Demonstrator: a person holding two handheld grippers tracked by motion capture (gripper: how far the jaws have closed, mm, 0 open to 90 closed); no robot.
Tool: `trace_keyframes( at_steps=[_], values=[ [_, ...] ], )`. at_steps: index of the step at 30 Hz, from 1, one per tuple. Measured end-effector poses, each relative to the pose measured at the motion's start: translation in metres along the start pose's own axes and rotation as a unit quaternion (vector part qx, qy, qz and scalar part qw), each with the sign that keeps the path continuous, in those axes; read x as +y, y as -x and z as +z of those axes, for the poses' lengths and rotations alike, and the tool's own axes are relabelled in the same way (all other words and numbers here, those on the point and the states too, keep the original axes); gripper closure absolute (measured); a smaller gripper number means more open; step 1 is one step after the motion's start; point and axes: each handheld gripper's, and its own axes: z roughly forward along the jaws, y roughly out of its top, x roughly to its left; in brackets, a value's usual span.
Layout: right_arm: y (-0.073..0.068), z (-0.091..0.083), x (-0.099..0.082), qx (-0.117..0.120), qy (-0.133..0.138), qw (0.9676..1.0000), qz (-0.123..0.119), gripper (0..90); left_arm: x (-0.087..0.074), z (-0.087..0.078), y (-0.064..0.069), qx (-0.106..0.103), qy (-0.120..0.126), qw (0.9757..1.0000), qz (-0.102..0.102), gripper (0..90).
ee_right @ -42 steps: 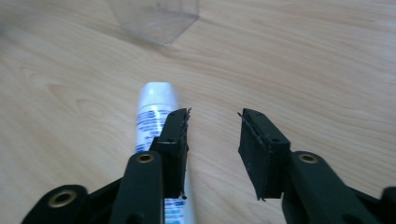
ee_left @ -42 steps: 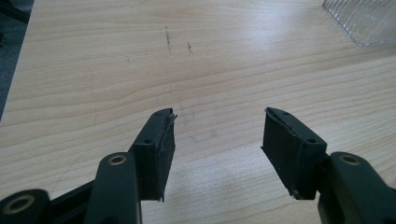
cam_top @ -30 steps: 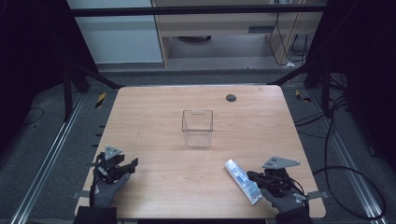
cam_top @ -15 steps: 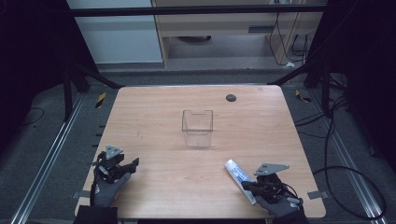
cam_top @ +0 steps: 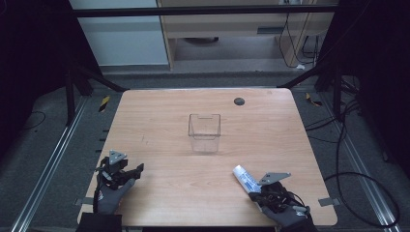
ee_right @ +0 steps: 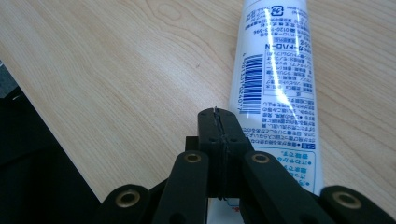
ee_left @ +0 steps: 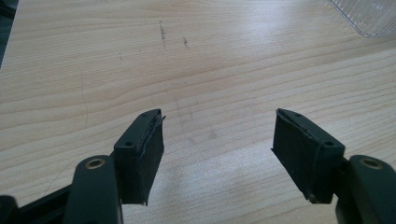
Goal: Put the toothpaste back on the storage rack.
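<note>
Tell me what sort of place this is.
Probably a lab data-collection station rather than a home: a bare wooden table stands inside a black metal frame, loose cables trail over grey carpet, and office cabinets line the back wall.

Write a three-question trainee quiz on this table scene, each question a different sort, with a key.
1. True or false: the left hand-held gripper is open over bare wood.
2. Which thing lies beside the right hand-held gripper? A) tube B) spoon C) cloth
3. Fill in: the clear container stands near the table's ____.

Key: 1 true; 2 A; 3 centre.
</note>
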Motion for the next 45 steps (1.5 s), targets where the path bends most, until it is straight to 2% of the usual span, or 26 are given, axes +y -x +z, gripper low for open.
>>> trace_keyframes(
  at_steps=[6, 8, 14, 18, 20, 26, 38, 45],
  values=[
    [0.001, 0.002, 0.0, -0.001, -0.006, 1.0, 0.0, 90.0, 0.0, 0.0, 0.0, 0.0, -0.001, 1.0, 0.0, 31.7],
    [0.002, 0.0, 0.0, -0.015, -0.009, 0.9999, 0.0, 90.0, 0.0, 0.0, -0.001, 0.0, 0.0, 1.0, -0.001, 31.5],
    [0.003, 0.0, 0.0, -0.019, -0.012, 0.9998, 0.002, 90.0, 0.0, 0.0, -0.001, -0.002, -0.003, 1.0, -0.002, 31.5],
    [0.005, -0.001, 0.0, -0.036, -0.012, 0.9993, 0.009, 90.0, 0.0, 0.0, -0.001, -0.004, -0.005, 1.0, -0.003, 31.4],
    [0.011, -0.002, -0.001, -0.05, -0.008, 0.9985, 0.021, 90.0, 0.001, 0.0, -0.002, -0.003, -0.006, 1.0, -0.003, 31.3],
    [0.021, -0.003, -0.001, -0.066, -0.005, 0.9971, 0.038, 90.0, 0.001, 0.001, -0.002, -0.005, -0.007, 1.0, -0.004, 31.3],
    [0.033, 0.0, 0.003, -0.088, 0.004, 0.9948, 0.05, 90.0, 0.001, 0.002, -0.002, -0.008, -0.012, 0.9999, -0.004, 31.0],
    [0.039, 0.002, 0.006, -0.11, 0.009, 0.992, 0.062, 90.0, 0.002, 0.002, -0.002, -0.008, -0.012, 0.9999, -0.004, 30.7]
  ],
)
